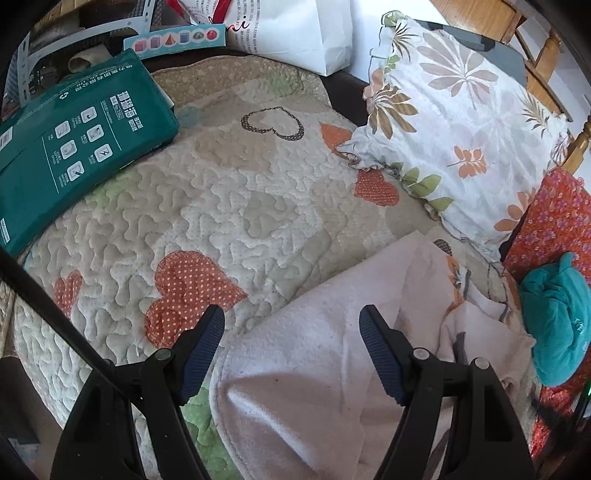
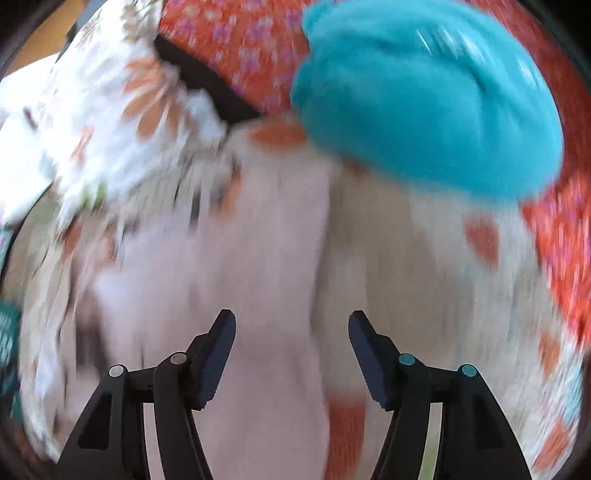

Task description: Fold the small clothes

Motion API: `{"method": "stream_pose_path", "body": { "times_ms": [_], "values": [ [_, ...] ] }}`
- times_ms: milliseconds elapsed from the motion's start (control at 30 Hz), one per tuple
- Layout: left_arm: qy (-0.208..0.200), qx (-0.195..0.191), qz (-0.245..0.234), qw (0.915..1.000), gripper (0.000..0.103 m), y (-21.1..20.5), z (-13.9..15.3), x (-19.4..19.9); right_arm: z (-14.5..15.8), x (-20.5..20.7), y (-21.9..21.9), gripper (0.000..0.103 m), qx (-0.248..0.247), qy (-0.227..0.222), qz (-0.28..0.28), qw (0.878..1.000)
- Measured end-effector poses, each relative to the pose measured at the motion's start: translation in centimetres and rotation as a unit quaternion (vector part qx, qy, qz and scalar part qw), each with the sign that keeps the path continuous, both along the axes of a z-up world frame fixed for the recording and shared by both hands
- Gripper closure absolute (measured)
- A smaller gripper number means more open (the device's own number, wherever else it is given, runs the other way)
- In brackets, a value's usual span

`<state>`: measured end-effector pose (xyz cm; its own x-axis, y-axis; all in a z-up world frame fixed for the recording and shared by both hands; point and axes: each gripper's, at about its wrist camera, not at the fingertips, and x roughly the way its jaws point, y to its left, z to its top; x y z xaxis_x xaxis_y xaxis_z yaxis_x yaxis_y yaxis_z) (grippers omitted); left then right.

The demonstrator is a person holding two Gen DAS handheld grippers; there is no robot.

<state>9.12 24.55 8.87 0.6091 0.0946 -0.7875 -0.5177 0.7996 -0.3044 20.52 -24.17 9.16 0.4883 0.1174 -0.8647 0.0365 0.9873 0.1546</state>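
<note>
A pale pink small garment (image 1: 332, 354) lies on the quilted bedspread (image 1: 236, 206), folded over with a printed part at its right. My left gripper (image 1: 291, 314) is open and empty, just above the garment's left part. A teal garment (image 1: 557, 321) lies bunched to the right on red floral fabric (image 1: 557, 221). The right wrist view is blurred by motion: my right gripper (image 2: 291, 319) is open and empty over the pink garment (image 2: 236, 280), with the teal garment (image 2: 424, 99) beyond it.
A floral pillow (image 1: 454, 129) lies at the back right. A green package (image 1: 70, 144) lies at the back left. A white paper bag (image 1: 295, 29) and a wooden chair (image 1: 546, 55) stand behind the bed.
</note>
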Motion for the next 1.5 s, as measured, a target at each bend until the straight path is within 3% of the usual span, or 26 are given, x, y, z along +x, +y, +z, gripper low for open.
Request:
{"method": "stream_pose_path", "body": {
  "times_ms": [133, 200, 233, 300, 333, 367, 500, 600, 700, 767, 800, 867, 933, 1033, 1100, 1167, 1267, 1433, 1467, 1500],
  "values": [
    [-0.007, -0.009, -0.001, 0.9999, 0.029, 0.0, 0.2, -1.0, -4.3, -10.2, -0.5, 0.035, 0.049, 0.044, 0.012, 0.998],
    [-0.008, -0.009, -0.001, 0.9999, 0.029, 0.0, 0.1, -1.5, -6.1, -13.3, 0.5, 0.035, 0.065, 0.053, 0.015, 0.996],
    [-0.007, -0.005, -0.002, 1.0, 0.029, -0.1, 0.0, -1.8, -6.6, -15.6, 1.5, 0.035, 0.048, 0.035, 0.014, 0.998],
    [-0.004, -0.002, -0.005, 1.0, 0.029, -0.1, -0.1, -2.2, -6.7, -18.3, 3.7, 0.048, 0.003, 0.009, 0.026, 1.0],
    [-0.001, -0.003, -0.007, 1.0, 0.029, -0.1, -0.2, -2.4, -6.8, -19.2, 4.7, 0.079, 0.006, 0.003, 0.034, 0.999],
    [0.002, -0.004, -0.008, 1.0, 0.029, 0.0, -0.4, -2.6, -6.8, -19.7, 5.2, 0.095, 0.028, 0.009, 0.05, 0.998],
    [0.005, -0.003, -0.001, 1.0, 0.029, 0.2, -0.7, -3.7, -5.7, -21.6, 3.7, 0.097, -0.031, 0.004, 0.041, 0.999],
    [-0.001, 0.002, -0.003, 1.0, 0.029, 0.4, -0.4, -4.1, -5.9, -23.6, -0.8, 0.097, -0.041, 0.036, -0.005, 0.999],
    [-0.001, 0.006, -0.004, 1.0, 0.029, 0.4, -0.3, -4.2, -6.2, -24.9, -1.4, 0.096, -0.079, 0.052, 0.002, 0.996],
    [-0.005, -0.006, -0.01, 0.9999, 0.028, 0.3, -0.4, -4.0, -5.3, -24.8, -1.0, 0.094, -0.073, 0.037, 0.006, 0.997],
    [-0.007, -0.013, -0.017, 0.9998, 0.028, 0.1, -0.4, -3.7, -4.5, -24.8, -1.0, 0.09, -0.064, 0.026, 0.004, 0.998],
    [-0.013, -0.026, -0.033, 0.999, 0.028, -0.7, -0.5, -2.9, -2.9, -23.7, -0.5, 0.058, -0.052, -0.002, 0.005, 0.999],
    [-0.019, -0.042, -0.052, 0.9976, 0.028, -1.6, -0.5, -1.8, -1.7, -22.1, 1.3, 0.041, -0.047, -0.033, 0.02, 0.998],
    [-0.028, -0.075, -0.099, 0.9918, 0.029, -4.4, -0.5, 0.9, -1.0, -18.7, 4.9, 0.04, -0.046, -0.055, 0.066, 0.995],
    [-0.033, -0.074, -0.147, 0.9858, 0.029, -7.3, -0.2, 3.2, -1.0, -17.1, 6.3, 0.04, -0.043, -0.066, 0.086, 0.993],
    [-0.033, -0.054, -0.204, 0.9769, 0.034, -10.6, -0.2, 5.1, -1.0, -14.4, 7.8, 0.04, -0.048, -0.075, 0.098, 0.991],
    [-0.02, -0.01, -0.267, 0.9633, 0.05, -15.2, -0.9, 7.6, -1.3, -11.3, 8.3, 0.039, -0.035, -0.074, 0.096, 0.992],
    [-0.009, 0.05, -0.3, 0.9527, 0.053, -18.6, -2.3, 10.3, -3.0, -9.9, 7.0, 0.039, -0.002, -0.071, 0.089, 0.994],
    [0.004, 0.062, -0.305, 0.9505, 0.058, -19.1, -2.9, 10.9, -3.8, -9.5, 6.7, 0.039, -0.003, -0.056, 0.086, 0.995],
    [0.023, 0.067, -0.308, 0.9488, 0.085, -19.3, -3.4, 11.2, -4.4, -9.1, 6.5, 0.039, -0.002, -0.043, 0.084, 0.996]
  ]
}}
